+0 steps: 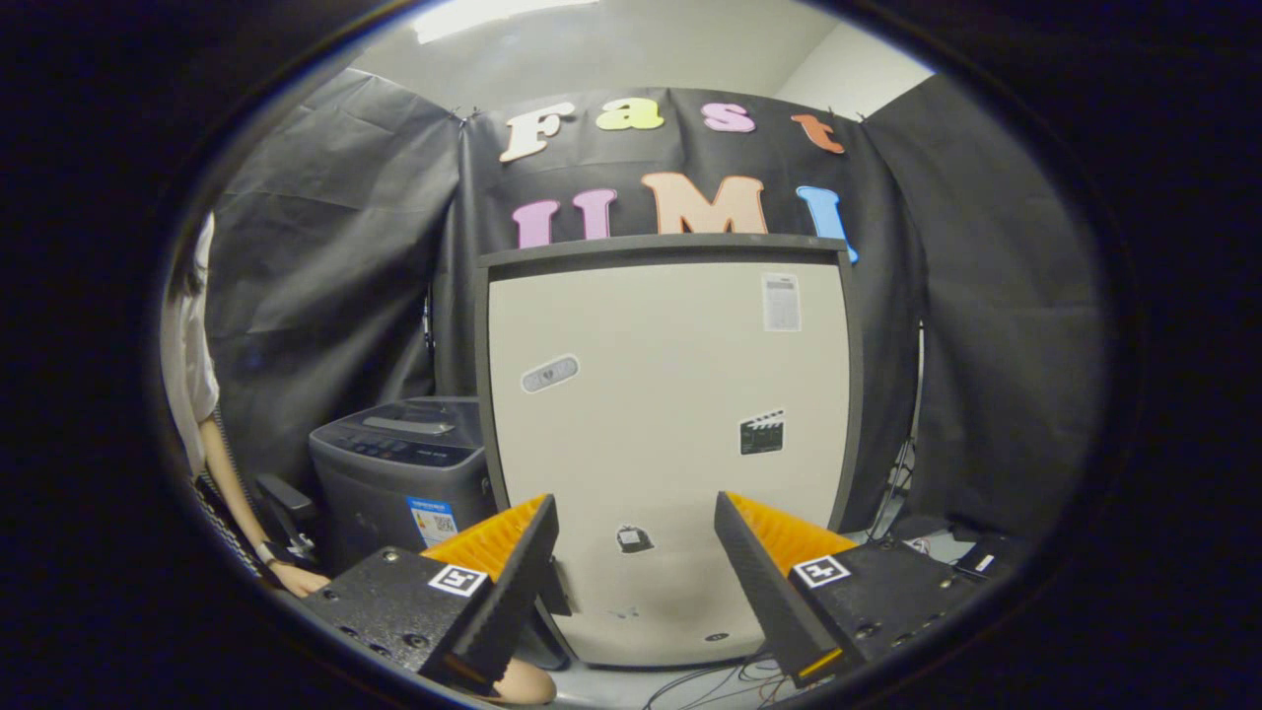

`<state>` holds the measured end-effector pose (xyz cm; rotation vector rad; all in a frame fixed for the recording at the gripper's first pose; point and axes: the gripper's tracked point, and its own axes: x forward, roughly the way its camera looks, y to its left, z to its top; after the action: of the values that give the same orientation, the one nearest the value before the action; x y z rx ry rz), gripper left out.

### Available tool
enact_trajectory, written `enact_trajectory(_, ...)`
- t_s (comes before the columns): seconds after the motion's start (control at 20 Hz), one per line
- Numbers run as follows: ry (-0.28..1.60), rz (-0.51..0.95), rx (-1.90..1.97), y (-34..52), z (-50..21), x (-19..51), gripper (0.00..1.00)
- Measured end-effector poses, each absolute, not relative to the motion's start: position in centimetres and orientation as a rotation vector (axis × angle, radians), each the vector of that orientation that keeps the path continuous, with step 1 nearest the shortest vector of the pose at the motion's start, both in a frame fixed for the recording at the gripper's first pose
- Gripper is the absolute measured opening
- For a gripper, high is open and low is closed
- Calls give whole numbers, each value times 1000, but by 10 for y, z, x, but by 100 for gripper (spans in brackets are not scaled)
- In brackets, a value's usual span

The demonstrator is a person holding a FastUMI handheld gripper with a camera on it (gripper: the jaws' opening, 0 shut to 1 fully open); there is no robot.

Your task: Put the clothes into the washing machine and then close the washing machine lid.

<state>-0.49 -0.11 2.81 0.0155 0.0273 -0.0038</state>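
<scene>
Gaping wide with nothing between its fingers, the gripper points at a tall beige appliance just beyond. Left of that stands the grey washing machine, lid down, a person's arm beside it.

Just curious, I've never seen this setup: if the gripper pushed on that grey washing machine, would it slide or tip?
Probably neither. The washing machine is a squat, boxy appliance standing beside the big beige cabinet, so it likely feels heavy and stiff. Its lid lies flat and shut; that would likely move first. The gripper hangs open, holding nothing.
</scene>
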Motion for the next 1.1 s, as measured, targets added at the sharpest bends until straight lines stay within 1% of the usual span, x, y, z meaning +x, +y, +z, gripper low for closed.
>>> enact_trajectory(1.1,17,7,7,2,26,-5,97)
